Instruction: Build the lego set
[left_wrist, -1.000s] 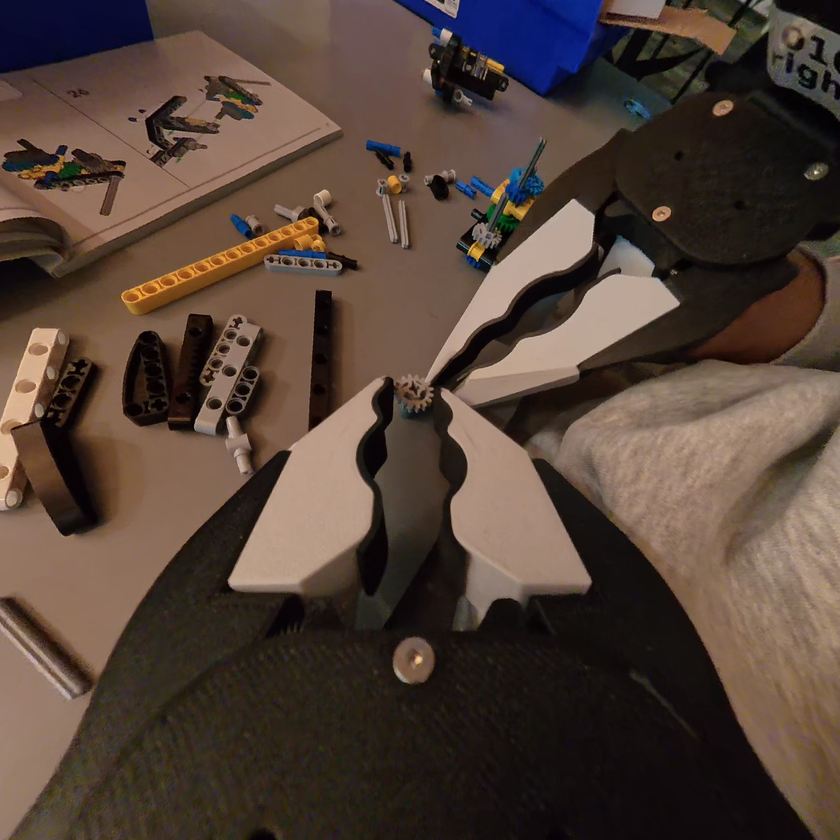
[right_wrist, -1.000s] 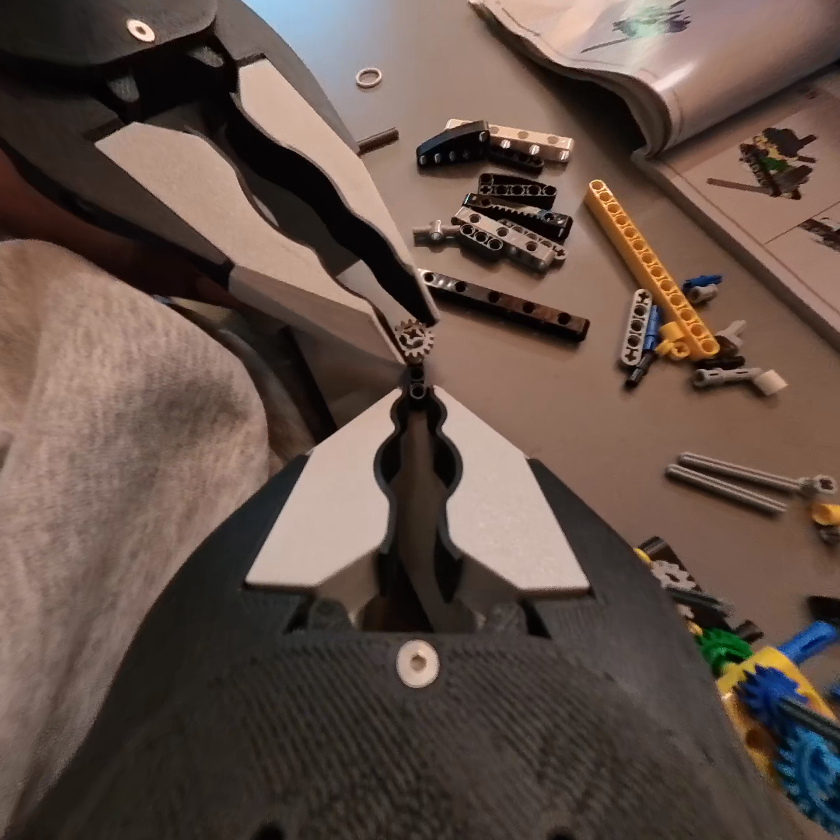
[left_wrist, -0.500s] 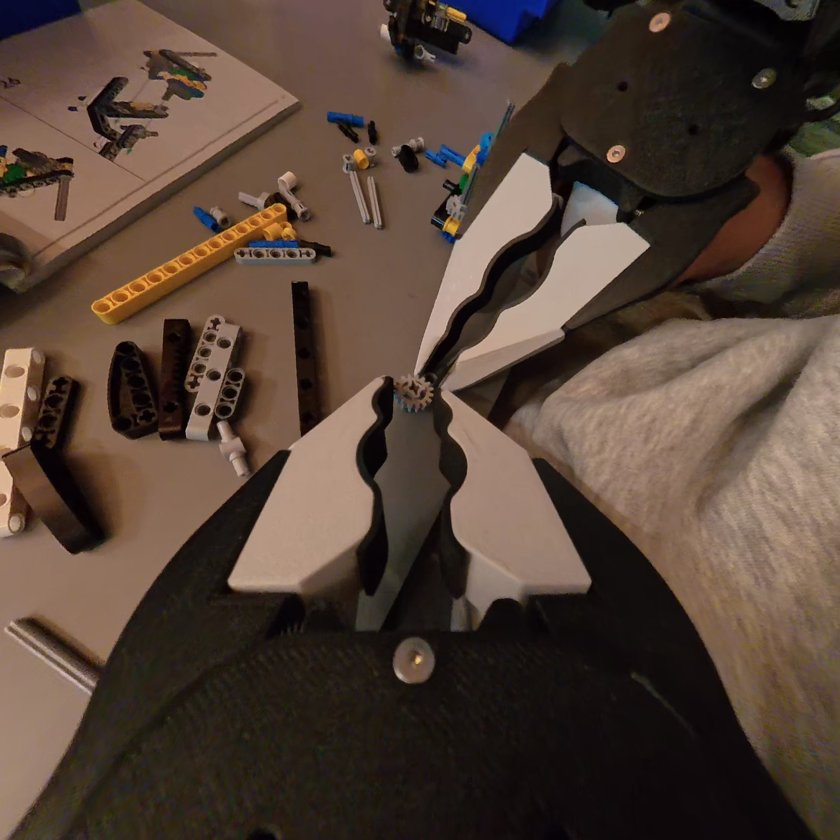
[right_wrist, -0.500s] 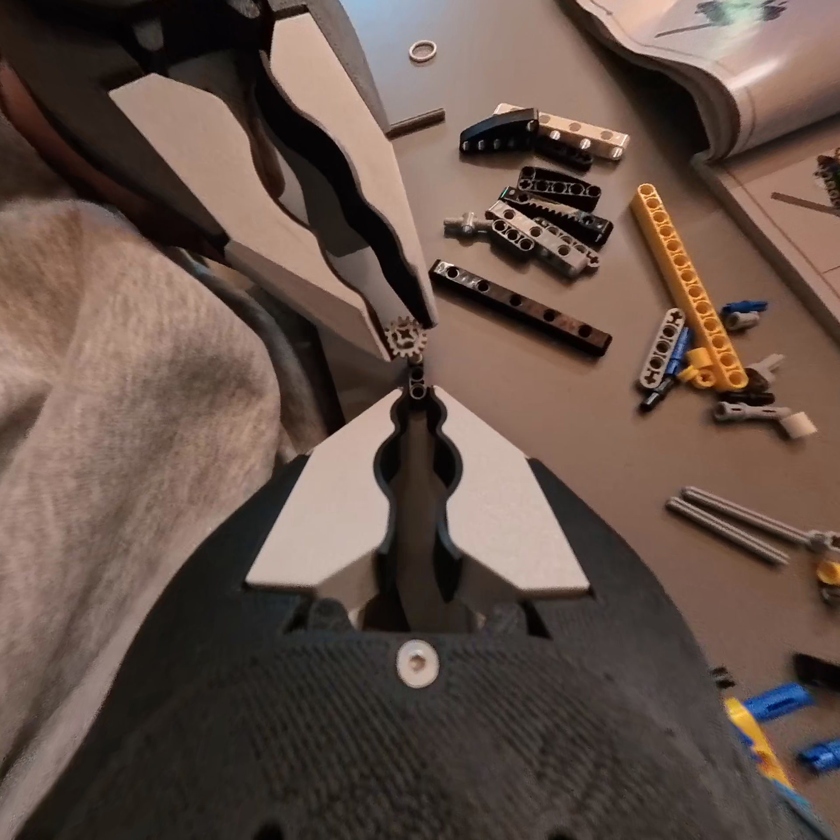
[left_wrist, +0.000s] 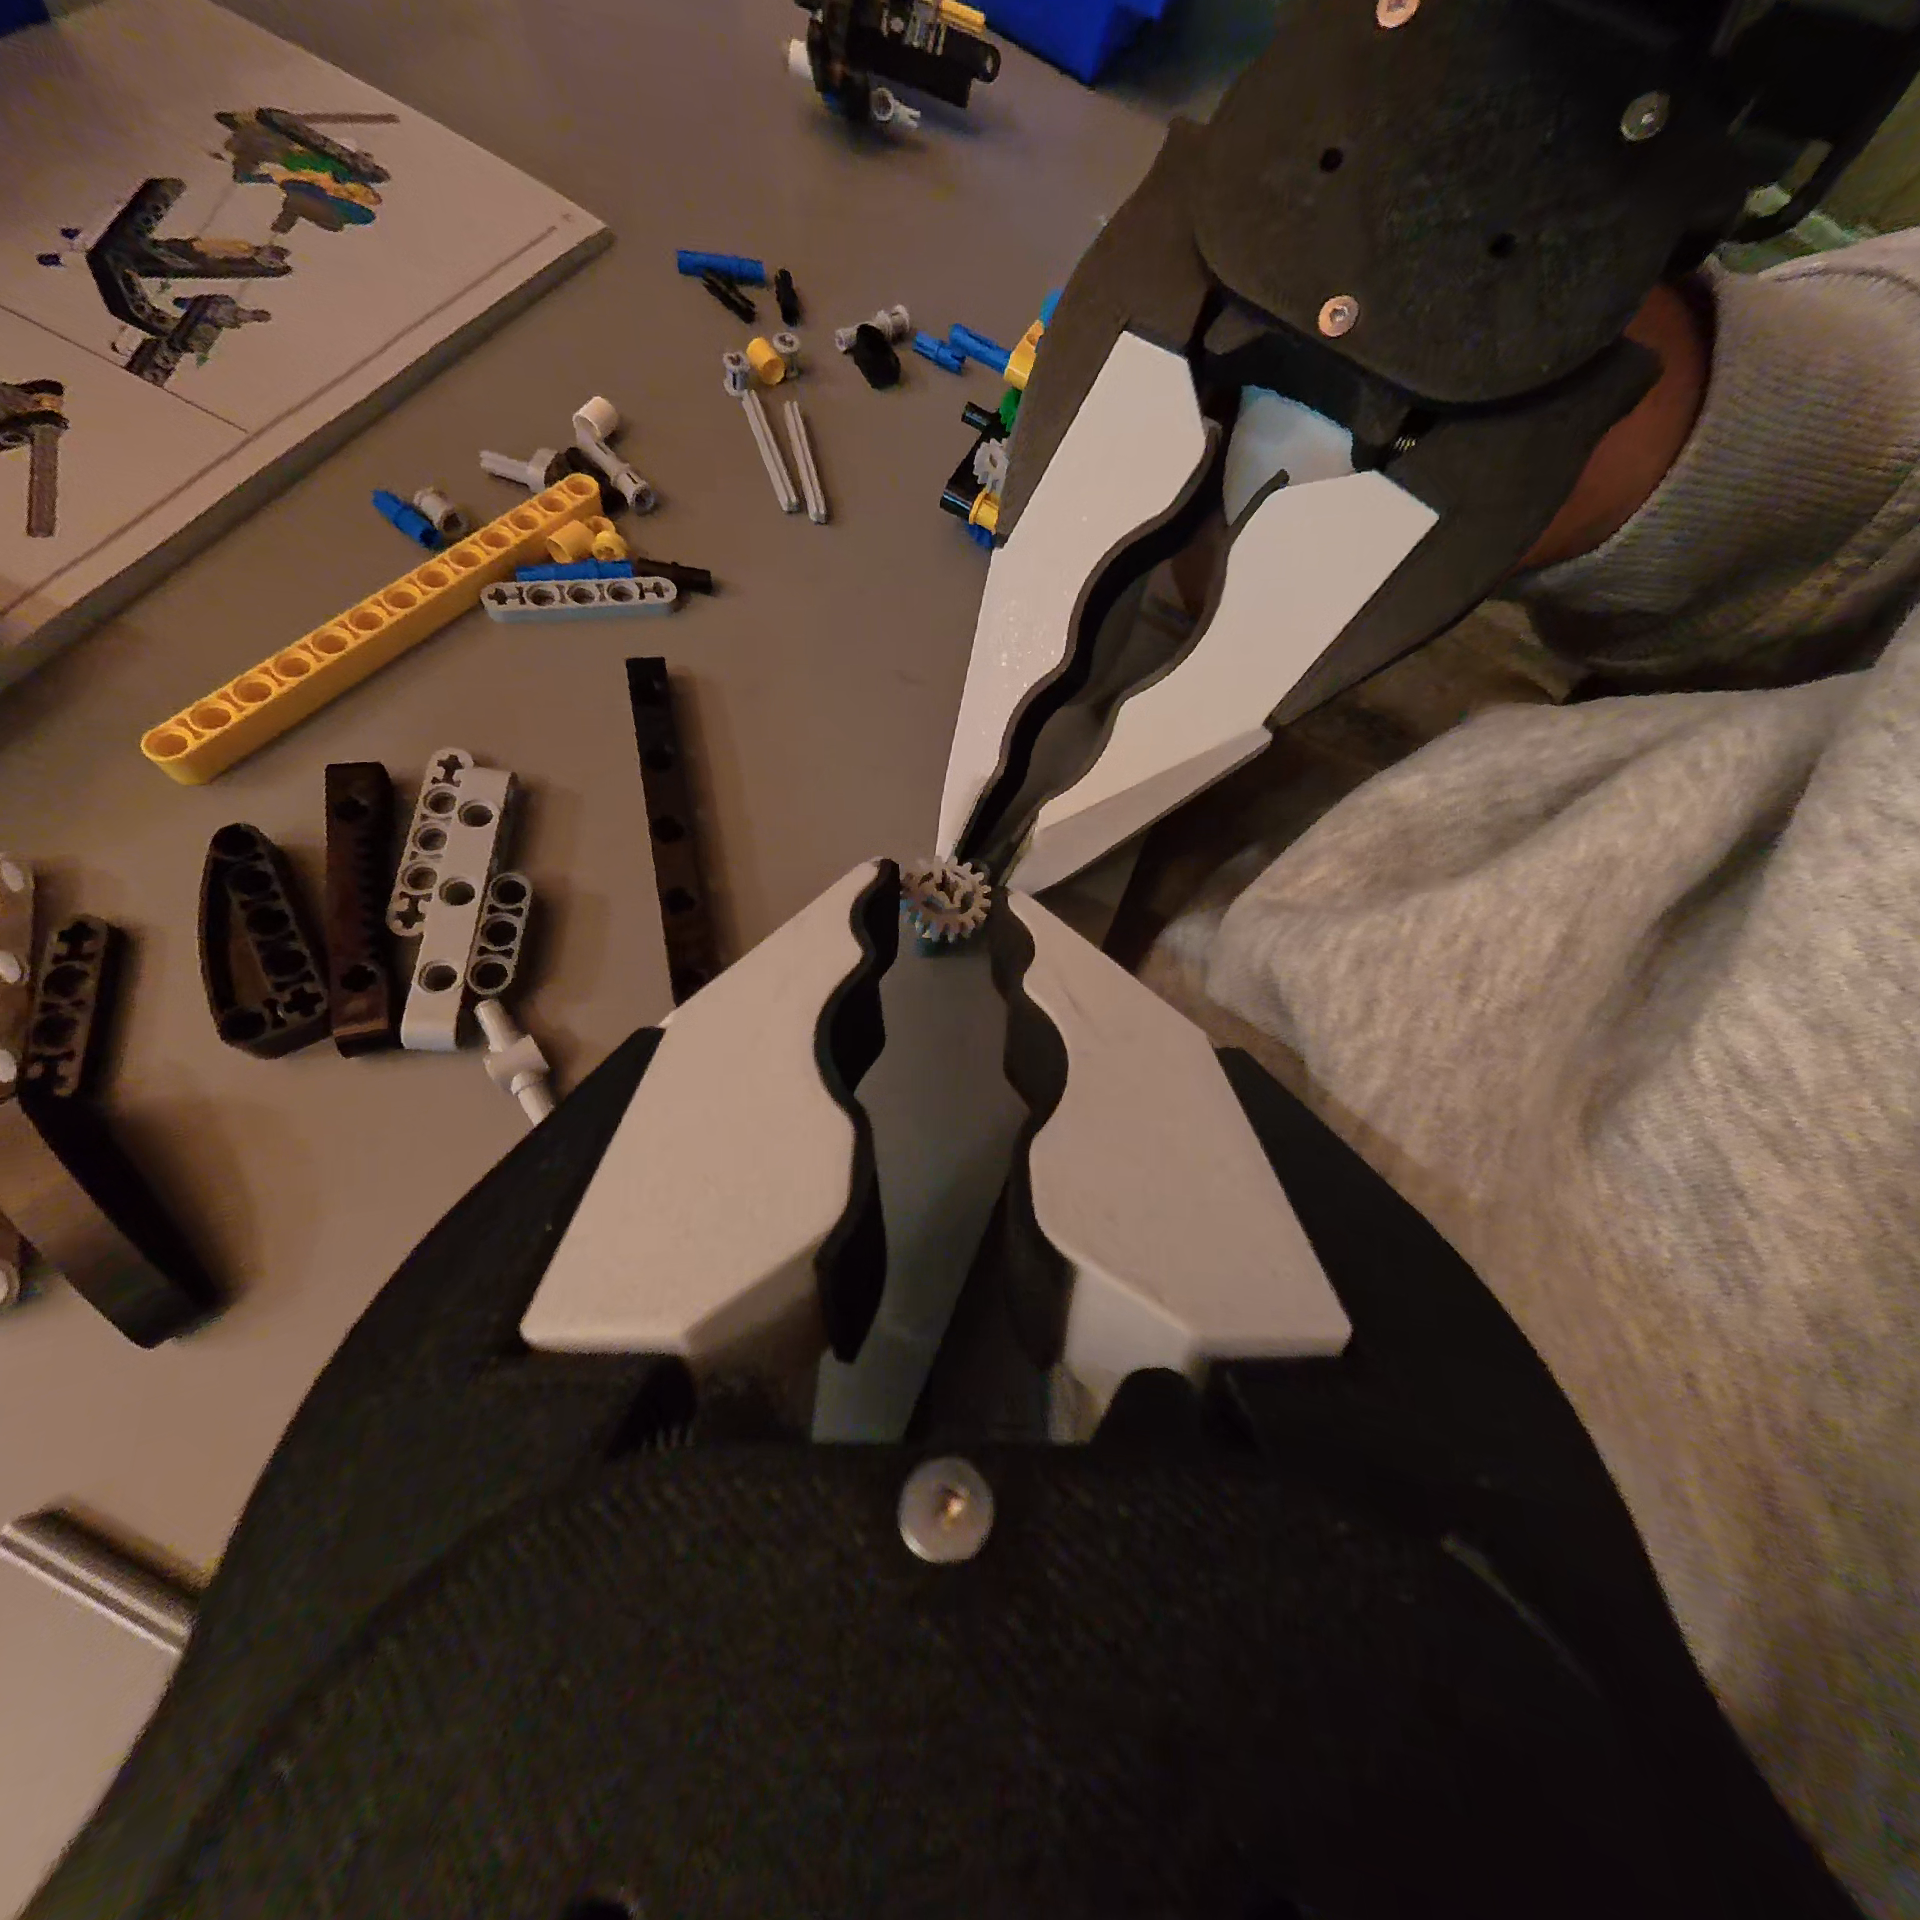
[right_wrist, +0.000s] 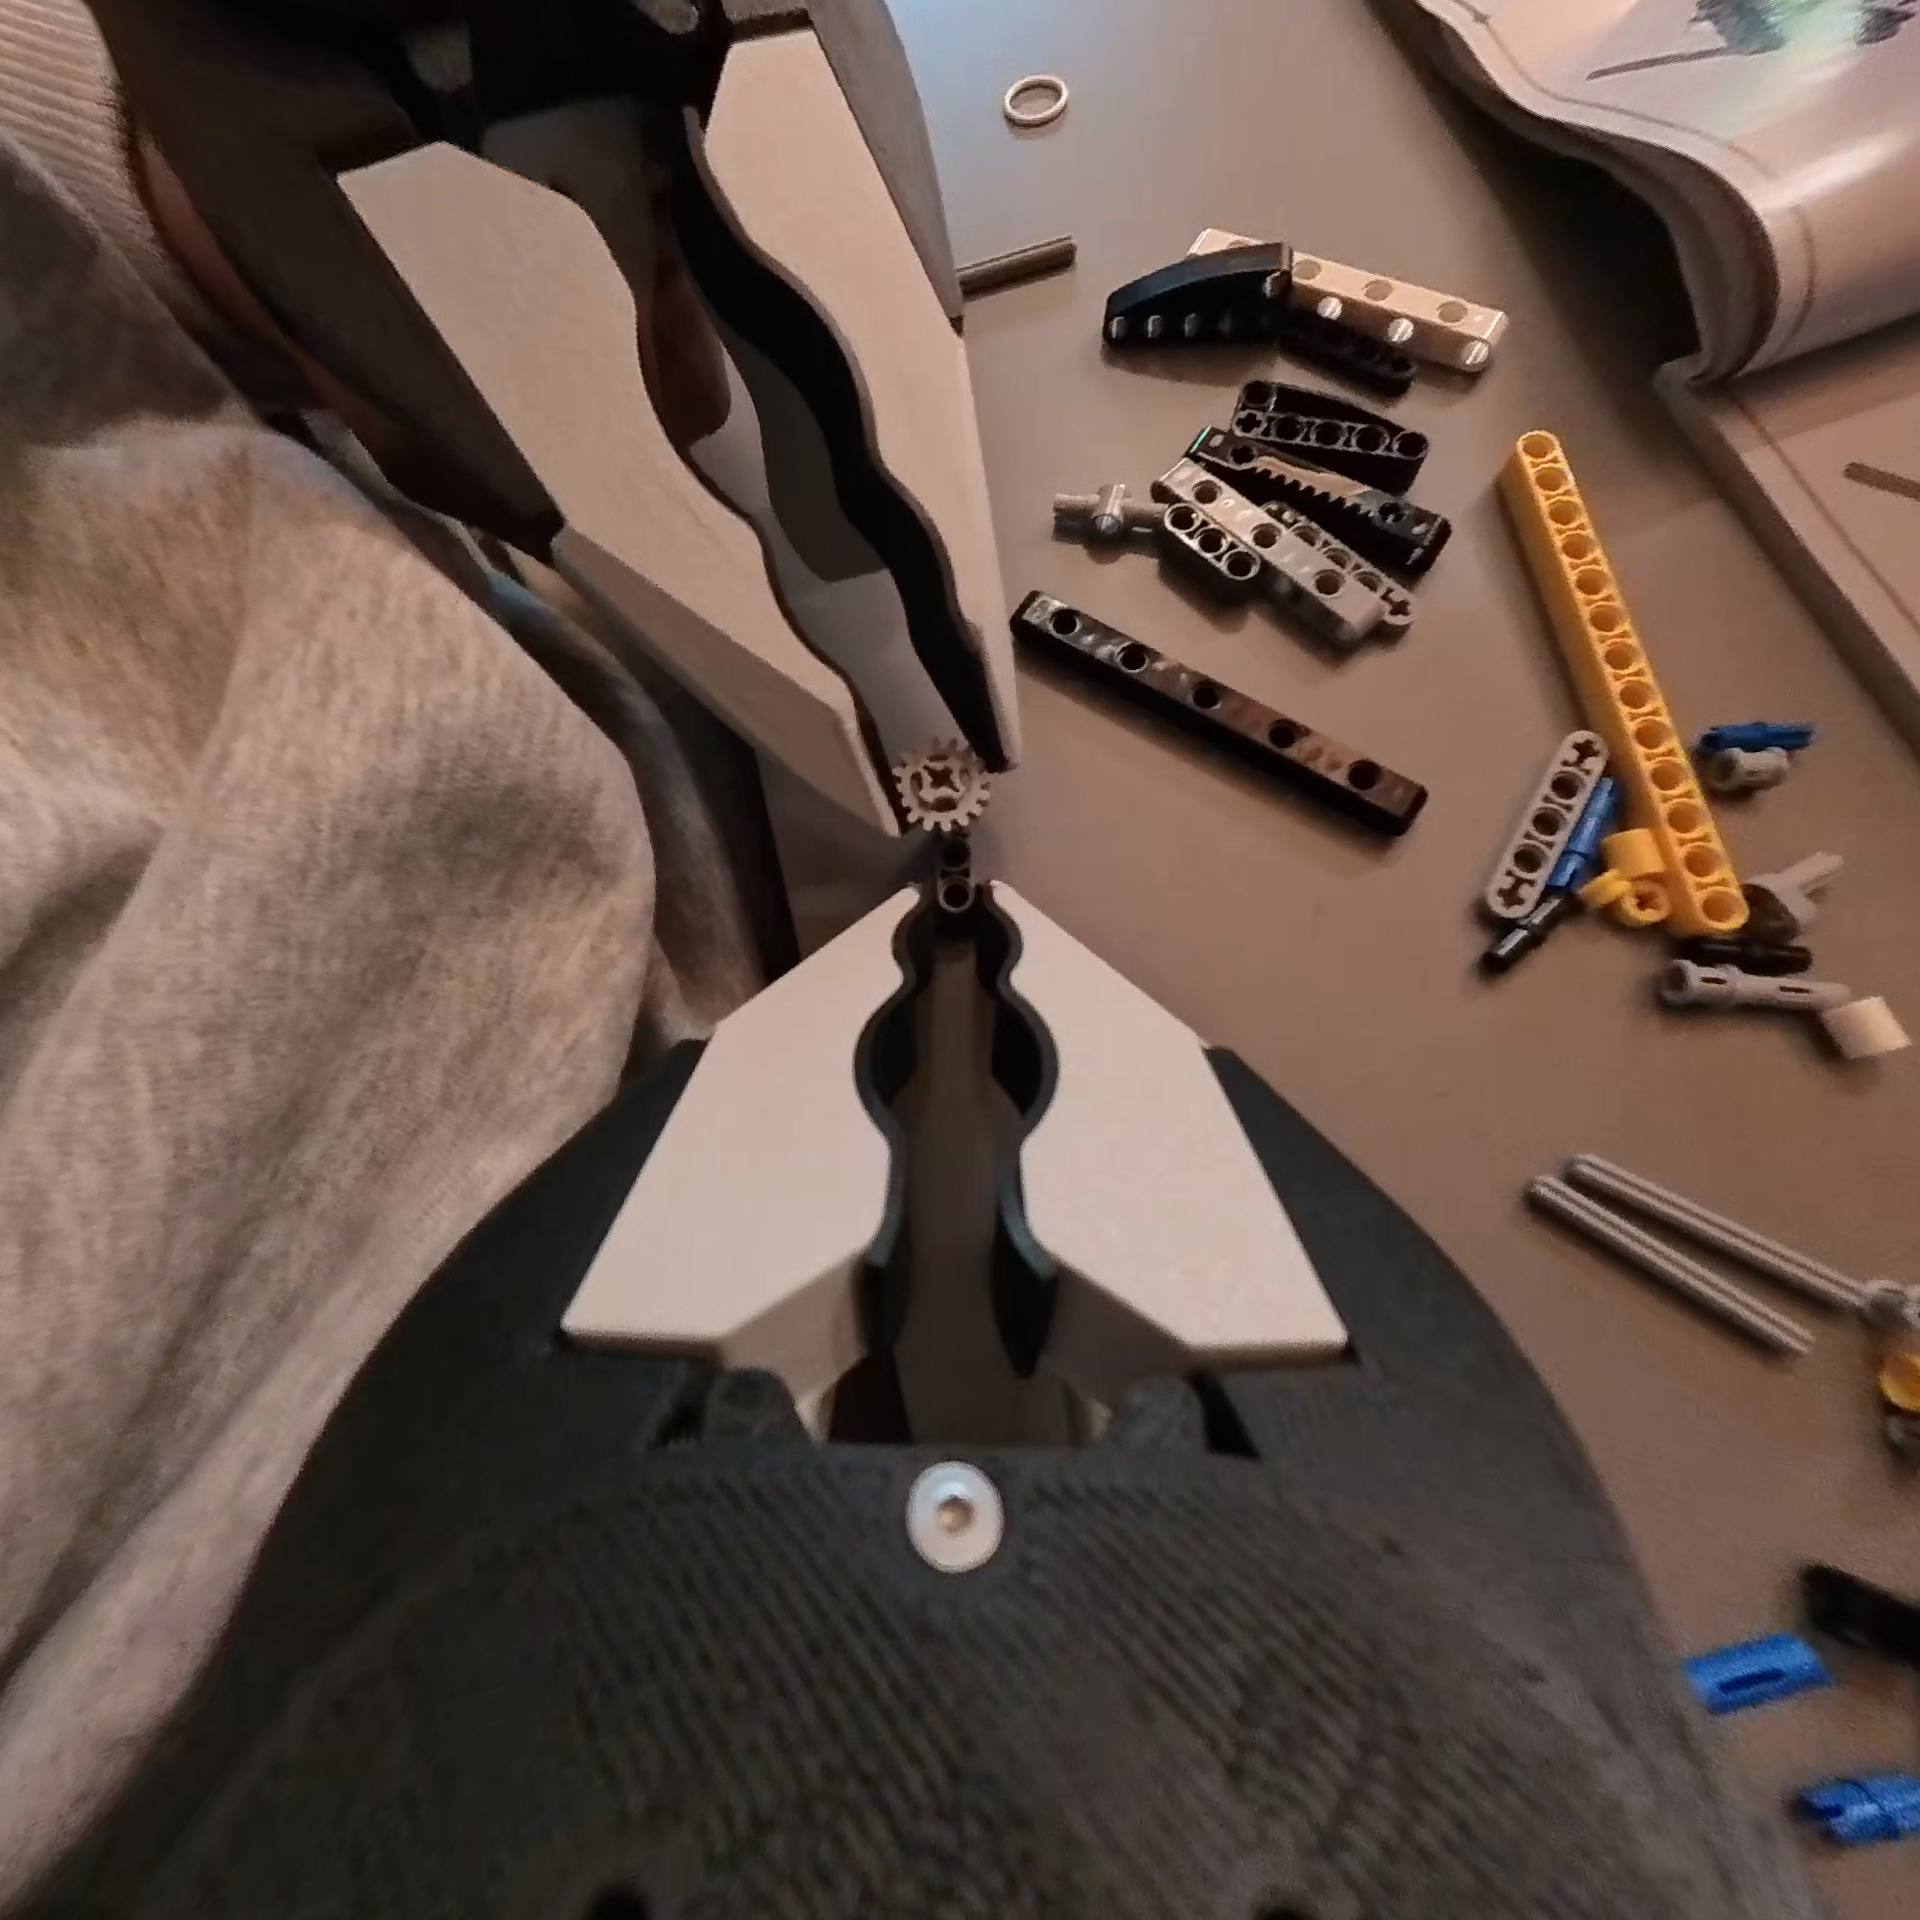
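Observation:
My left gripper (left_wrist: 943, 896) is shut on a small grey gear (left_wrist: 943, 900) at its fingertips, held above the table. My right gripper (right_wrist: 956, 894) is shut on a short black pin (right_wrist: 956, 878) that sticks out of its tips. The two grippers meet tip to tip. In the right wrist view the pin's end sits just under the gear (right_wrist: 940, 787), at its toothed rim, with the left gripper (right_wrist: 940, 779) coming in from the upper left. In the left wrist view the right gripper (left_wrist: 992, 844) comes in from the upper right, and the pin is mostly hidden behind the gear.
Loose parts lie on the grey table: a long yellow beam (left_wrist: 384, 623), a black beam (left_wrist: 675, 821), grey and black liftarms (left_wrist: 457, 894), two grey axles (left_wrist: 790, 447), blue pins. An open instruction booklet (left_wrist: 208, 260) lies far left. A small built piece (left_wrist: 894, 62) stands at the back. A grey sleeve (left_wrist: 1558, 1039) fills the right. From either gripper's tips it is about 30 cm to the small built piece (left_wrist: 894, 62).
Both grippers have stayed tip to tip with gear and pin in them while swinging together. The right gripper now stands steeper in the left view. The colourful assembly has slid out of the right view.

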